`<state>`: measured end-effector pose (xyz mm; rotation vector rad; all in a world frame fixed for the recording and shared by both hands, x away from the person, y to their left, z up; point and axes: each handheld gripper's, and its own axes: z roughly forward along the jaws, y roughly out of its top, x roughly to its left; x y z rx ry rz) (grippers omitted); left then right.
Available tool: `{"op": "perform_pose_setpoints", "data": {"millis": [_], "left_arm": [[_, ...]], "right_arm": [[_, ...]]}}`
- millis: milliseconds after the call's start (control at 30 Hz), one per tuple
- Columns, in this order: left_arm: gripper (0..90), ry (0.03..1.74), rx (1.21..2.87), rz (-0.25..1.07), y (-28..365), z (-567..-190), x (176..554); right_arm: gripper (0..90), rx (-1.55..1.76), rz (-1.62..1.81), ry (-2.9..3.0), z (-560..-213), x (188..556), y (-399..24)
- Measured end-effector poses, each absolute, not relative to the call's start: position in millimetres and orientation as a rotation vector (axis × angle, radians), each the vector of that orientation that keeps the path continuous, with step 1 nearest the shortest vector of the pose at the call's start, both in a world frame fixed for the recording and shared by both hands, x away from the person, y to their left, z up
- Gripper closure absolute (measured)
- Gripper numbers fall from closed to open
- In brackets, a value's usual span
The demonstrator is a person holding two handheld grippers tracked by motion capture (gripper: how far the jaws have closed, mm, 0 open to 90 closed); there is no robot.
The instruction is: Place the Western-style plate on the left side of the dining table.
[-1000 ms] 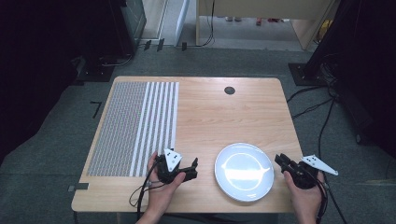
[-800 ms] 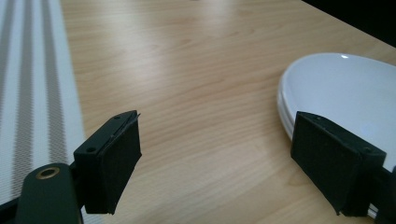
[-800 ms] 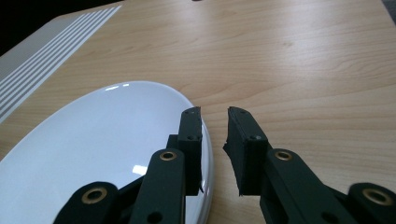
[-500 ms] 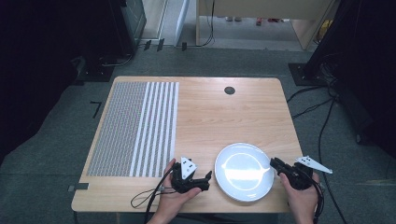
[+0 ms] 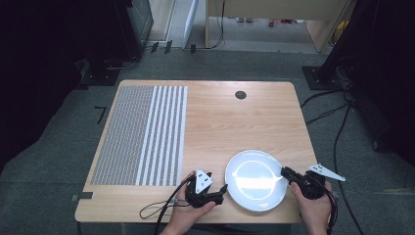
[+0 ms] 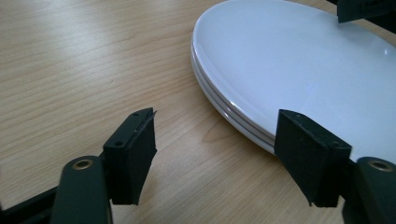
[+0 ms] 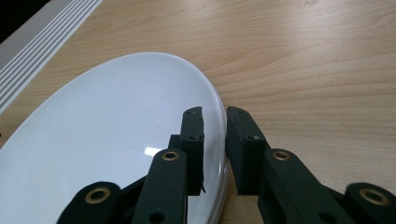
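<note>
As stacked: 2 white plates [image 6: 299, 60]

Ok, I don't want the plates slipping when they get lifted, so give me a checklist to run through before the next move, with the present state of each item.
1. Right gripper jaws astride the rim of the white plates, one above and one outside: ok.
2. Right jaws clamped tight on that rim: cannot tell; a narrow gap shows between them.
3. Left gripper on the opposite rim: not ok; its jaws are wide open with the plate edge between them, nothing gripped.
4. Number of plates to lift: the left gripper view shows stacked rims, at least two; exact count cannot tell.
5. Plates flat on the wooden table: ok.
6. Left cable away from the plates: ok.
</note>
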<state>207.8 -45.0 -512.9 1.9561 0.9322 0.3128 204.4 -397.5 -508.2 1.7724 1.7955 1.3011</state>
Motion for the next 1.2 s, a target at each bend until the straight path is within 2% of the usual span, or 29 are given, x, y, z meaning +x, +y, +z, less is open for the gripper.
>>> {"op": "perform_pose_setpoints", "data": {"millis": [200,333,1200], "left_arm": [[38.8,0.929,1.955,0.242,-46.4,-514.9,207.4],[39.4,0.909,1.920,0.153,-44.6,-512.9,207.6],[38.3,0.912,1.925,-0.033,-54.3,-516.3,211.0]], "right_arm": [[78.1,1.774,1.302,1.783,-508.6,204.2,-397.5],[78.1,1.774,1.306,1.781,-508.9,204.2,-397.6],[77.1,1.776,1.320,1.782,-509.0,203.3,-394.7]]}}
